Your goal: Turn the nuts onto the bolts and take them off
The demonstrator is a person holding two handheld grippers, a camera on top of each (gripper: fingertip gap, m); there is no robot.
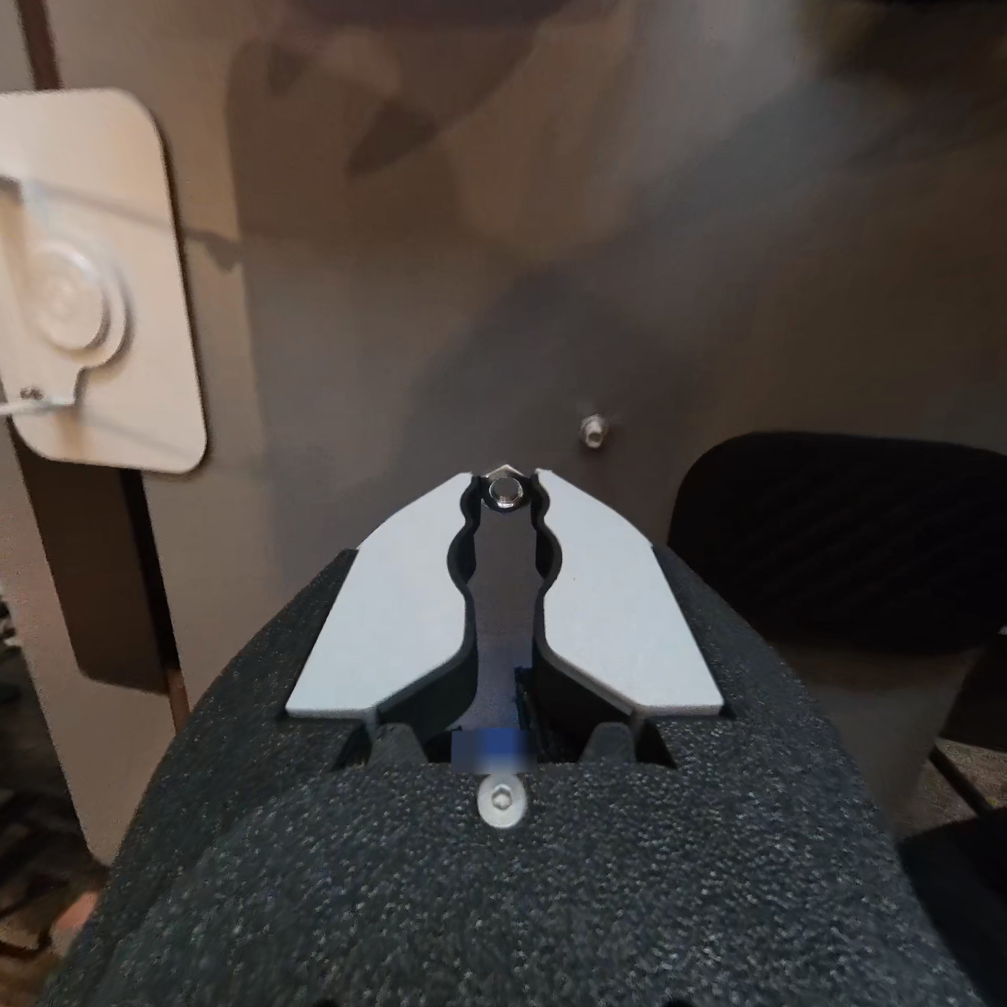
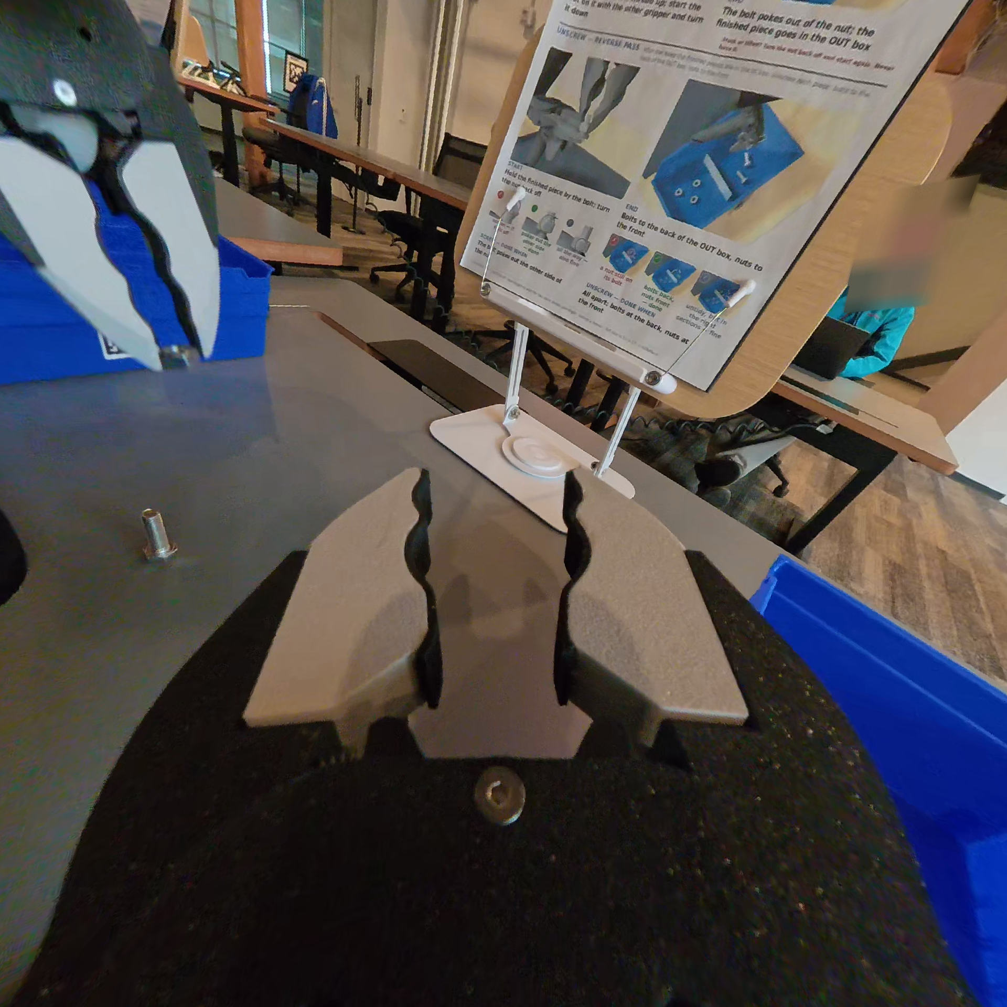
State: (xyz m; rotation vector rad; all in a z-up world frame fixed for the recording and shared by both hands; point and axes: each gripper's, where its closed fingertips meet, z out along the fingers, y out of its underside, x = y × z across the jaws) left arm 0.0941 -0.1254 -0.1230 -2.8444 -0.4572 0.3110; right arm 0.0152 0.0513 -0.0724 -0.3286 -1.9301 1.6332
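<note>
**Left tongs on a bolt-and-nut piece, right tongs empty**

My left tongs (image 1: 505, 493) are closed on a small steel piece, a bolt with its nut (image 1: 505, 495), pinched at the very tips above the grey surface (image 2: 229, 436). My right tongs (image 2: 496, 490) stand open with nothing between them. A second bolt (image 2: 158, 537) stands upright on its head on the surface, left of my right tongs. A blue bin (image 2: 893, 703) sits at the near right, and another blue bin (image 2: 240, 305) far left.

Beyond my grey table (image 2: 163, 436): wood-plank floor (image 2: 899, 572) at 3 o'clock. Long wood-topped desks (image 2: 349, 147) and black office chairs (image 2: 403, 229) toward 12. Window (image 2: 283, 32) at 11, daylight coming in. Pale wall (image 2: 490, 82) behind.
</note>
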